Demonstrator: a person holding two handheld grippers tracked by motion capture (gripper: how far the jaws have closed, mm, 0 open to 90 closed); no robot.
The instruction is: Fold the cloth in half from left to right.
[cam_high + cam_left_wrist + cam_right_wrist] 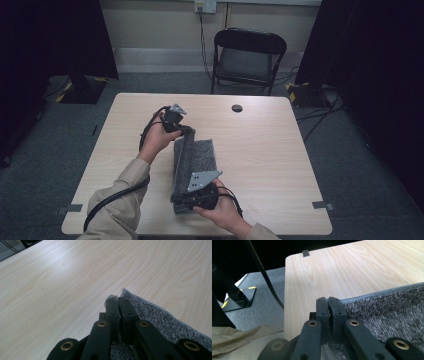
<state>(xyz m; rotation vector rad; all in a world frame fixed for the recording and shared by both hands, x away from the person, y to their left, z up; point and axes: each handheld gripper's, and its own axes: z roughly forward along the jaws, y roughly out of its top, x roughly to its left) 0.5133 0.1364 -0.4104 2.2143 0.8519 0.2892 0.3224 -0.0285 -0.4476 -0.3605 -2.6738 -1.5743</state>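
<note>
A grey knitted cloth (196, 161) lies folded on the wooden table (260, 145), a little left of centre. My left gripper (186, 131) is shut on the cloth's far left corner. My right gripper (176, 198) is shut on its near left corner. In the left gripper view the jaws (118, 300) pinch the cloth's edge, and the cloth (155, 315) runs off to the right. In the right gripper view the jaws (328, 301) clamp the cloth's edge, with the fuzzy cloth (387, 315) spread to the right.
A black folding chair (248, 57) stands beyond the table's far edge. A dark round grommet (237, 108) sits near the far edge. Black stands and cables lie on the grey floor at left and right. Tape marks sit at the table's near corners.
</note>
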